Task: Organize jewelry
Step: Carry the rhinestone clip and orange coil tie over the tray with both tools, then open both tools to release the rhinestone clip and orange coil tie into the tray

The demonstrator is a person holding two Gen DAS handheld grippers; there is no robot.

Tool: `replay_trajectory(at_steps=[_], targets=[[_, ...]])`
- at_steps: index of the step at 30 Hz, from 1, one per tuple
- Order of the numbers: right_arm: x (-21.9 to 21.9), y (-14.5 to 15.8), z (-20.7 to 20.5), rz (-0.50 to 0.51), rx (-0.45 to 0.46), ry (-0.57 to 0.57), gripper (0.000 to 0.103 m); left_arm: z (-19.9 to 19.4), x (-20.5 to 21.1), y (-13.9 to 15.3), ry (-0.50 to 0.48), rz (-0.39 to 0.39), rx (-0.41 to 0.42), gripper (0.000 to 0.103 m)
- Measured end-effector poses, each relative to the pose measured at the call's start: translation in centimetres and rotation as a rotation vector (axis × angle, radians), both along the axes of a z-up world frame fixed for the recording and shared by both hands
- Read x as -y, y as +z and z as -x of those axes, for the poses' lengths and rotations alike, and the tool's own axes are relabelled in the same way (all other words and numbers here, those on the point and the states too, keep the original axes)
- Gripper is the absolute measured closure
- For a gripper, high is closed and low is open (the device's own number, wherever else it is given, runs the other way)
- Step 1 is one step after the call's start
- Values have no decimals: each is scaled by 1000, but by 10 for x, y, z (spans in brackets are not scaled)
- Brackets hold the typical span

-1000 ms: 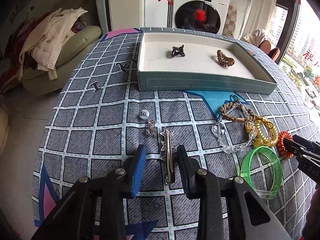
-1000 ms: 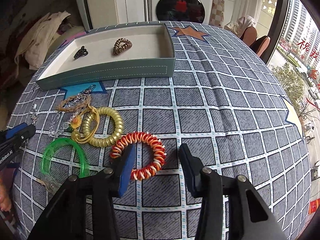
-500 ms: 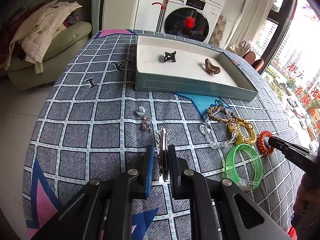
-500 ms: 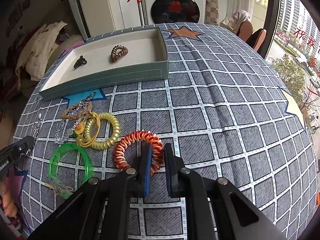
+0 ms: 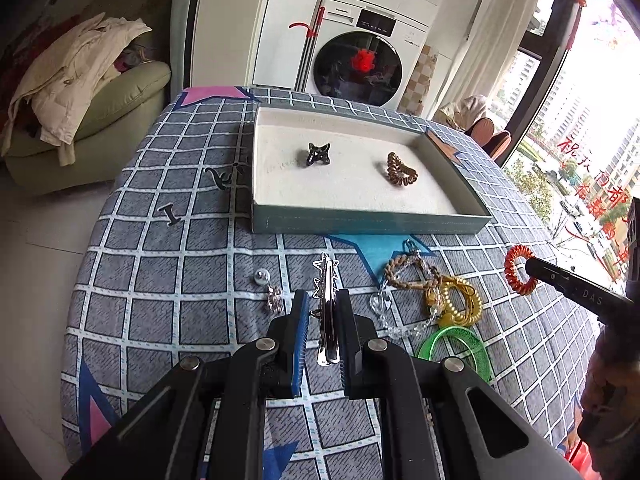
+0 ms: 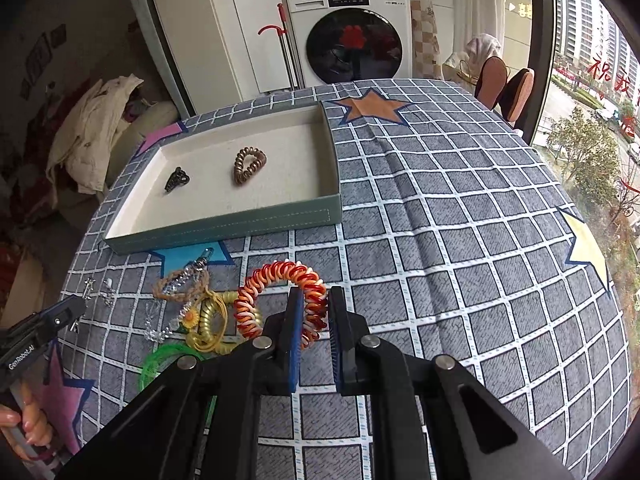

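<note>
Left wrist: left gripper (image 5: 323, 312) has its fingers clamped on the clip (image 5: 327, 312), long axis pointing at the tray (image 5: 368, 224), straight ahead.

Right wrist: right gripper (image 6: 312, 320) pinches the coil (image 6: 280, 300), seemingly off the tabletop (image 6: 460, 240); the tray lies ahead-left.

Bare cloth (image 6: 460, 240) right of tray (image 6: 224, 226); jewelry heap (image 6: 188, 312) left

The table is covered by a matt woven cloth (image 5: 168, 280) printed in a grey grid. The hair clip (image 5: 326, 300) is polished, shiny metal. The red and orange hair tie (image 6: 280, 300) is glossy coiled plastic, as is the brown coil (image 6: 249, 164) lying in the tray (image 6: 224, 228), whose outside looks like stitched matt leatherette and whose floor looks soft and felt-like. The green bangle (image 5: 456, 346) is clear, glossy plastic. The fingers (image 5: 301, 340) carry ribbed blue pads on matt black plastic.
</note>
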State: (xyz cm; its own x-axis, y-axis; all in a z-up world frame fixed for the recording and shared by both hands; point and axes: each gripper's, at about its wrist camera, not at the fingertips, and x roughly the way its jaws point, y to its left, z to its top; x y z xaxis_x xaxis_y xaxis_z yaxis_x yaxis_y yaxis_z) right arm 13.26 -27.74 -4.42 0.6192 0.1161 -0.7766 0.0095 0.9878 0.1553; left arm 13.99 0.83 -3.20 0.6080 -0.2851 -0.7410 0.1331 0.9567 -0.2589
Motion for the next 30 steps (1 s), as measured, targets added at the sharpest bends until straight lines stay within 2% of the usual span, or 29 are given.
replay_trajectory(at_steps=[7, 13, 22, 27, 30], targets=[[-17, 22, -44, -5, 40, 57, 89, -39, 6, 24, -20, -10, 59, 70], [-29, 18, -86, -6, 5, 82, 89, -83, 18, 29, -58, -19, 55, 70], [-30, -15, -136, 33, -92, 64, 89, -139, 45, 2, -134, -60, -44, 70], [-29, -31, -158, 32, -130, 36, 89, -159, 55, -18, -133, -93, -88, 70], [-30, -36, -170, 27, -131, 26, 89, -167, 59, -24, -111, -141, -76, 70]])
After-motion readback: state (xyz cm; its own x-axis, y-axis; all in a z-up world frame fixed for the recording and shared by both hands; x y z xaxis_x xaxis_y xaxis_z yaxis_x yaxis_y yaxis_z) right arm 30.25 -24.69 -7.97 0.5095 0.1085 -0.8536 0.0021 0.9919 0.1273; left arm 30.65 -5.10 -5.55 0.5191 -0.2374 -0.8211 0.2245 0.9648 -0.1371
